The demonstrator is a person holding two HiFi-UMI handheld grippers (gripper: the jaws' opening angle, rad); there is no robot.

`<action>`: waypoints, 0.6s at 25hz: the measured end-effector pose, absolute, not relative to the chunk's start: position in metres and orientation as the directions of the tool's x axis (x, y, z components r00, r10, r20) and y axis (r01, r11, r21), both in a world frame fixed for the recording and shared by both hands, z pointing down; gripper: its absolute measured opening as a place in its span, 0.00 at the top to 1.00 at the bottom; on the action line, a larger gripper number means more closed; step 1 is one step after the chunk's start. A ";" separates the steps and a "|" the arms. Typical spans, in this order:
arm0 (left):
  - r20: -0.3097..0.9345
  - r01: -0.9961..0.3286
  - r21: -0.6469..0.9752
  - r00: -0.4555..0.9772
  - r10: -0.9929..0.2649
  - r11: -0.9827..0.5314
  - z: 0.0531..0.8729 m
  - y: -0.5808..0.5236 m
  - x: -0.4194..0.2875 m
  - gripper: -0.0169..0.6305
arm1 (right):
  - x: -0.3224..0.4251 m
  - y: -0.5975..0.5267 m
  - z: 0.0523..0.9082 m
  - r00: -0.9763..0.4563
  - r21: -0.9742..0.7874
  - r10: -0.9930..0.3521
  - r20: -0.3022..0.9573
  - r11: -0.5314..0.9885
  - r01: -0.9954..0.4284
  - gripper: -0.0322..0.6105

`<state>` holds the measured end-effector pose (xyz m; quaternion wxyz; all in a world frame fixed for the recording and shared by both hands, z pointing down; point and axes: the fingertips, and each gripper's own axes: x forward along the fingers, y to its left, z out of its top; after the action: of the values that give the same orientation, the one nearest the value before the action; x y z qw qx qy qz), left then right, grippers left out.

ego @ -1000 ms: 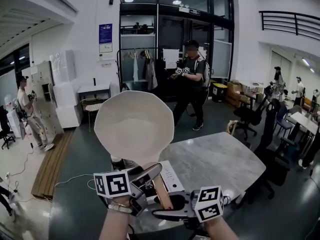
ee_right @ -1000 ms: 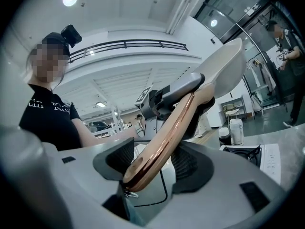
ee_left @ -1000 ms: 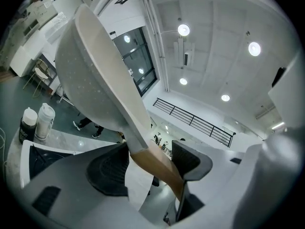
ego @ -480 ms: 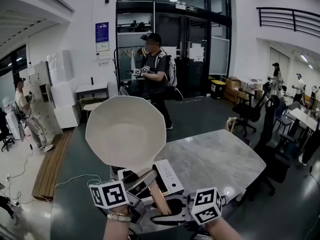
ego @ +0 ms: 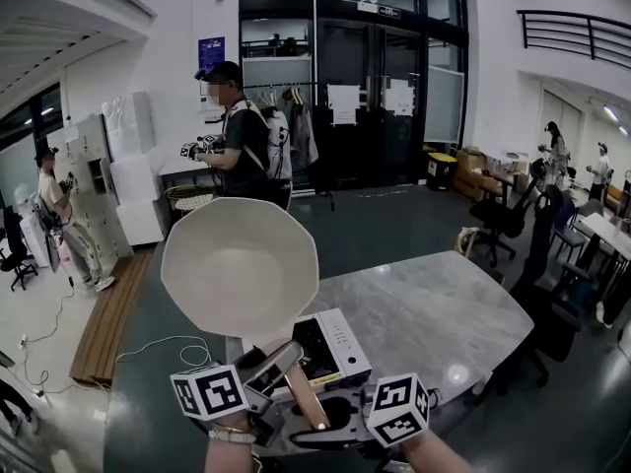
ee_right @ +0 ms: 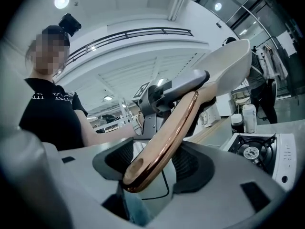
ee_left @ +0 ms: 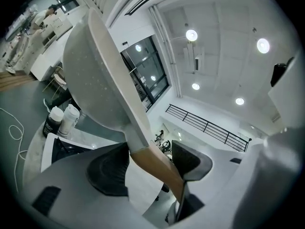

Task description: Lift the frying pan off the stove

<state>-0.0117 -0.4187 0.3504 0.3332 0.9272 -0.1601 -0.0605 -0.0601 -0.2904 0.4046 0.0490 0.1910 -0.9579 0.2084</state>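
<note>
Cream-white frying pan (ego: pixel 240 264) with a copper-brown handle (ego: pixel 309 399) hangs in the air, tipped up so its inside faces the head view. It is well clear of the white single-burner portable stove (ego: pixel 335 341) below it. The burner is bare, so the lift itself looks done. What is left, as I judge it, is only to keep the pan steady or carry it to wherever it should rest, and the pictures do not show where that is.

Both tongs pinch the handle. The left gripper (ee_left: pixel 150 163) clamps it just below the pan's neck, with a pad against each side. The right gripper (ee_right: pixel 155 165) closes on the rounded end of the handle, which fills the gap between its pads.

The stove stands at the near left corner of the grey marble-look table (ego: pixel 439 308). Two small capped containers (ee_left: pixel 71 119) stand just beside its far side. The rest of the tabletop, out to the far and right edges, is bare and gives open room to move the pan rightward.

The pan's body reaches out past the table's left edge, over dark floor where a white cable (ego: pixel 163 348) lies looped. A person in dark clothes (ego: pixel 240 141) walks beyond the pan, well apart from it. Black office chairs (ego: pixel 498 227) crowd the right side, so a swing that way should stay above the tabletop.
</note>
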 end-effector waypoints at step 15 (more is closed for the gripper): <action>-0.030 -0.238 0.678 0.936 -0.350 -0.695 0.353 -0.416 -0.024 0.52 | -0.064 -0.285 0.404 -0.924 -0.370 -0.318 0.210 0.850 -0.376 0.54</action>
<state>-0.0239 -0.4164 0.3535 0.3561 0.9173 -0.1601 -0.0786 -0.0635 -0.2853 0.4039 0.0708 0.1810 -0.9590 0.2061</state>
